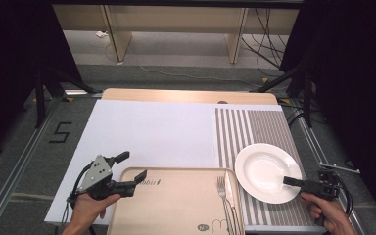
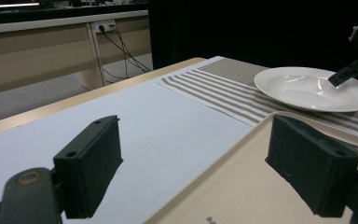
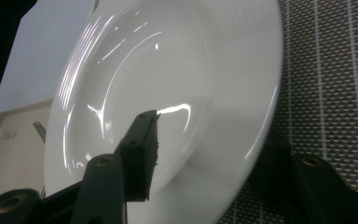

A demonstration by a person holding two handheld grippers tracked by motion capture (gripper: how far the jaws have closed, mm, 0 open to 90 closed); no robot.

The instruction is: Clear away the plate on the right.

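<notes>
A white plate point(image 1: 262, 169) lies on a striped placemat point(image 1: 254, 127) at the right. My right gripper point(image 1: 289, 181) reaches over the plate's near right rim from the side. In the right gripper view one black jaw hangs over the plate's point(image 3: 168, 70) bowl and the other sits behind the rim, so the rim is between the jaws of the gripper point(image 3: 209, 149). I see no pad pressing on it. My left gripper point(image 1: 133, 165) stands open over the far left corner of a beige tray point(image 1: 176, 196), holding nothing; its jaws point(image 2: 200, 154) are wide apart.
A fork point(image 1: 222, 196) and a knife point(image 1: 230, 196) lie along the tray's right side. A white mat point(image 1: 152, 132) covers the table's left and middle. Cables and desk legs stand on the floor beyond the far edge.
</notes>
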